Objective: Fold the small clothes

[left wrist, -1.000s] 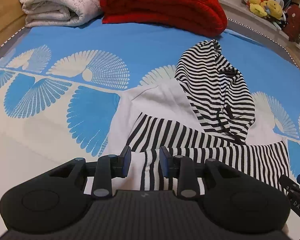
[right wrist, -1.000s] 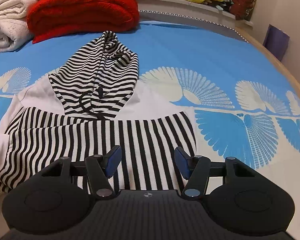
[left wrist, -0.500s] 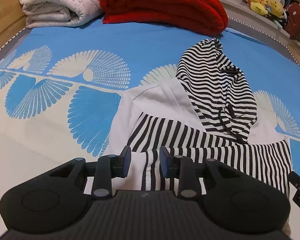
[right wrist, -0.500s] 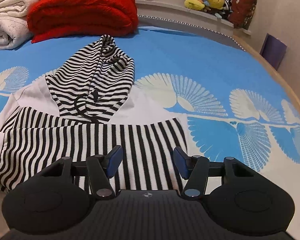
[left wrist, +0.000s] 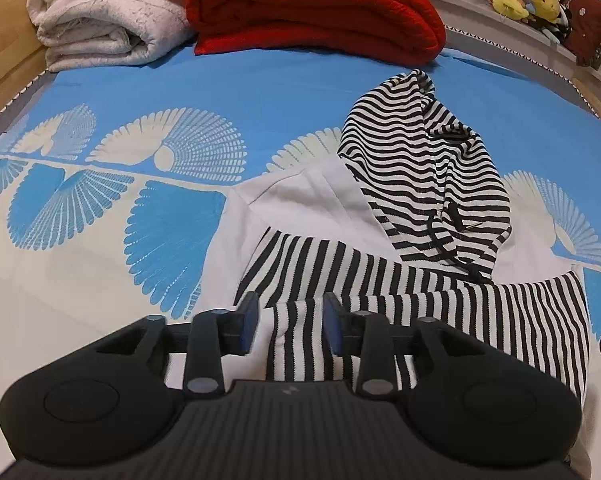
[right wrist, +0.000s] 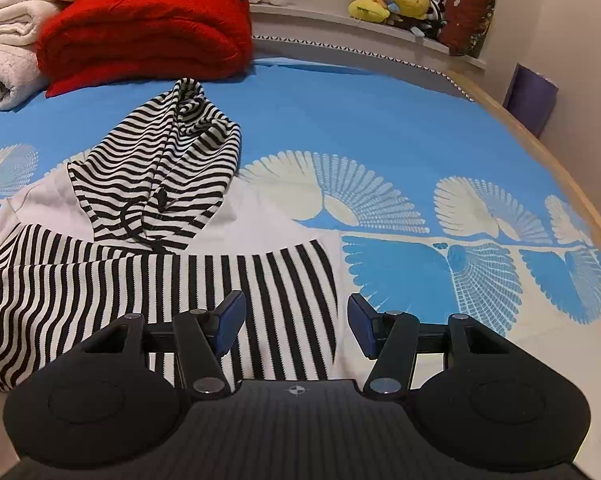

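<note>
A small white hoodie (left wrist: 300, 196) with a black-and-white striped hood (left wrist: 420, 184) lies on the blue patterned bedspread (left wrist: 260, 96). Its striped sleeves (left wrist: 460, 304) are folded across the body. My left gripper (left wrist: 288, 320) hangs over the left end of the sleeves. Its jaws are opening, with the striped cuff between them and a gap beside the left pad. My right gripper (right wrist: 294, 320) stands open just above the right end of the striped sleeve (right wrist: 140, 284). The hood (right wrist: 152, 168) lies beyond it to the left.
A folded red blanket (left wrist: 312, 8) and a white blanket (left wrist: 100, 20) are stacked at the head of the bed. Plush toys (right wrist: 388, 0) sit on a ledge behind. The bed's wooden edge (right wrist: 540, 160) curves along the right, with a purple panel (right wrist: 532, 96) beyond.
The left jaws have spread apart around the striped cuff. The right jaws stand as wide as before, and neither hand has shifted much.
</note>
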{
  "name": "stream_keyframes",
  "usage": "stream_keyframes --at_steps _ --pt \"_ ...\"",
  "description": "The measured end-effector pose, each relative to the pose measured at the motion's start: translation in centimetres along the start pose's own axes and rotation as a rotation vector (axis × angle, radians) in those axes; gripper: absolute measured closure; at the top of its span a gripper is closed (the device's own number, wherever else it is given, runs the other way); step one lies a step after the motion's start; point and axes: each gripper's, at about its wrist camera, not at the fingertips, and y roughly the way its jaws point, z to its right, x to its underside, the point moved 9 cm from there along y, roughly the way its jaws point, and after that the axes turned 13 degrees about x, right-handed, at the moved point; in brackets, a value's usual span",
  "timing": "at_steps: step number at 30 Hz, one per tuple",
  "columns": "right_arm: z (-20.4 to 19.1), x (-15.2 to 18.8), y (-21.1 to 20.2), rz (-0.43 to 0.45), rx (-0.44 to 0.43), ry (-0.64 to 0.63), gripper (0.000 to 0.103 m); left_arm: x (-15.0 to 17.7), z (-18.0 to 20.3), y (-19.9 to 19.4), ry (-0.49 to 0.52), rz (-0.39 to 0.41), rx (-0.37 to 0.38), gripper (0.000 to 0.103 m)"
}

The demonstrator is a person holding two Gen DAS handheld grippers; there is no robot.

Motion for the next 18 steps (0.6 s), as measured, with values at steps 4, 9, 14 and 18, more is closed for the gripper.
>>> stream_keyframes --at_steps 4,9,14,18 --pt "0.4 -0.3 -0.3 0.040 0.007 -0.004 0.046 -0.4 0.4 -0.1 0.004 0.036 -0.013 0.043" --pt "0.9 -0.7 -0.5 0.050 -0.003 0.023 0.046 -1.4 0.7 -0.7 0.004 0.125 -0.037 0.029" --pt "0.8 -1.8 -1.7 0.098 -0.033 0.017 0.046 -1.8 0.1 -0.5 -0.028 0.139 -0.060 0.027" --pt "1.9 -2.5 -1.9 0.091 -0.043 0.037 0.046 -1.9 0.2 -0.4 -0.034 0.168 -0.034 0.028"
